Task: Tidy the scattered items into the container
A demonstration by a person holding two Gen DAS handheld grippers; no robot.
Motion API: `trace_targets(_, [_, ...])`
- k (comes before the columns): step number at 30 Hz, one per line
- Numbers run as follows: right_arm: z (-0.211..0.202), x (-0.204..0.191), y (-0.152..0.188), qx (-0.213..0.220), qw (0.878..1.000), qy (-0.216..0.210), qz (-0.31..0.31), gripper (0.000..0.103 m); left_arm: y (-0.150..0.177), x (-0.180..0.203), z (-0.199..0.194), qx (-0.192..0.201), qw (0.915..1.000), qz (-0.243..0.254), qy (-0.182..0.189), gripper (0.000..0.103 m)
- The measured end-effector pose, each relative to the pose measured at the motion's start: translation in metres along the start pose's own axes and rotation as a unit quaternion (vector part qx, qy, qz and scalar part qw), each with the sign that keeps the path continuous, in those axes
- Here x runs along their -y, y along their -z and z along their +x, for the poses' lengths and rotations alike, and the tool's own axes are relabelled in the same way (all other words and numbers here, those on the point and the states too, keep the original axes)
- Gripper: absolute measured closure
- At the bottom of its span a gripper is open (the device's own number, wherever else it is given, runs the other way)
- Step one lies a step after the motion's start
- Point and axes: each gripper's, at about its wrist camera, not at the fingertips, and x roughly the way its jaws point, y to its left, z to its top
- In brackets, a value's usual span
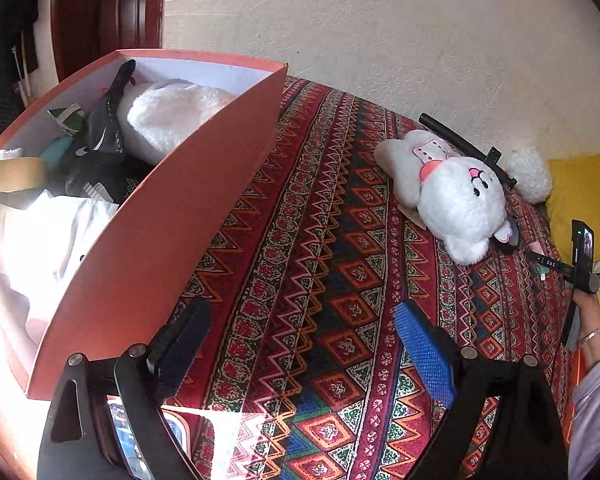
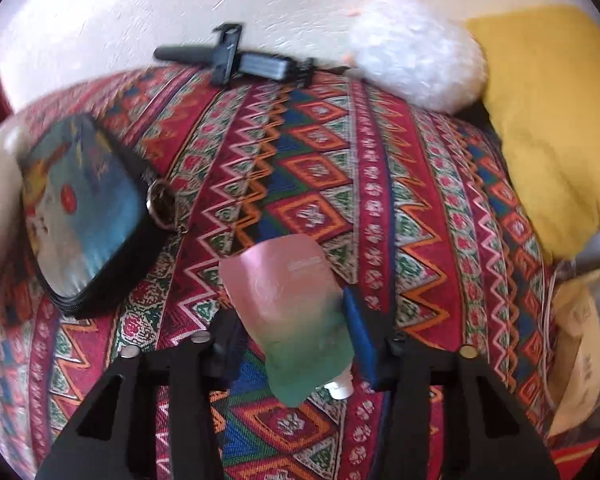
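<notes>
On the bed, a patterned spread [image 1: 340,240] covers nearly everything in both views. At its left edge stands the orange box [image 1: 172,216], open-topped and already part filled with a white plush, dark clothing and a roll of tape. Well to the right of it lies a white bear [image 1: 456,196], and behind that a black stick [image 1: 460,144] along the wall. A yellow cushion [image 2: 548,120] sits at the far right.

Next in size, a zipped pouch [image 2: 84,208] with a cartoon print lies flat, left of the right gripper [image 2: 296,340].

Smallest is the sachet [image 2: 296,312], pink fading to green, with a white cap at the near end. It stands between the right jaws, long axis running along the fingers and pointing away from the camera. The jaws are mostly closed and appear to press its 2 sides, so I judge it gripped, though the left pad is hard to make out.

The left gripper [image 1: 304,344] hovers over bare spread beside the box wall, jaws wide apart and empty.

The box lies far to the left of the sachet, so the right hand must carry it across the bear. The left hand is nearer the box but holds nothing.
</notes>
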Motion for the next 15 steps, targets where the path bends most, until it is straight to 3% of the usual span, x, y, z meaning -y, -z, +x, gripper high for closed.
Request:
trace_targets(3, [-0.027,0.016,0.015,0.020,0.995,-0.065,0.073,0.075,-0.001,-0.001,-0.003,0.003,1.0000,-0.006,0.006,0.009])
trace_targets(5, [-0.057,0.018,0.031,0.048,0.983,-0.134,0.117,0.087,0.000,-0.001,-0.006,0.007,1.0000,-0.005,0.004,0.009])
trace_targets(9, [-0.112,-0.001,0.077,0.096,0.951,-0.244,0.164,0.087,0.003,-0.004,-0.013,0.010,0.9999,-0.009,0.009,0.009])
trace_targets(11, [-0.136,-0.012,0.103,0.121,0.925,-0.298,0.203,0.087,0.005,-0.004,-0.018,0.014,0.9997,-0.011,0.019,0.009])
trace_targets(12, [-0.145,-0.015,0.114,0.135,0.906,-0.330,0.230,0.088,0.006,-0.002,-0.020,0.018,0.9996,-0.009,0.019,0.009])
trace_targets(15, [-0.158,-0.026,0.139,0.173,0.829,-0.428,0.317,0.088,0.010,0.013,-0.024,0.038,0.9990,0.023,0.007,0.007])
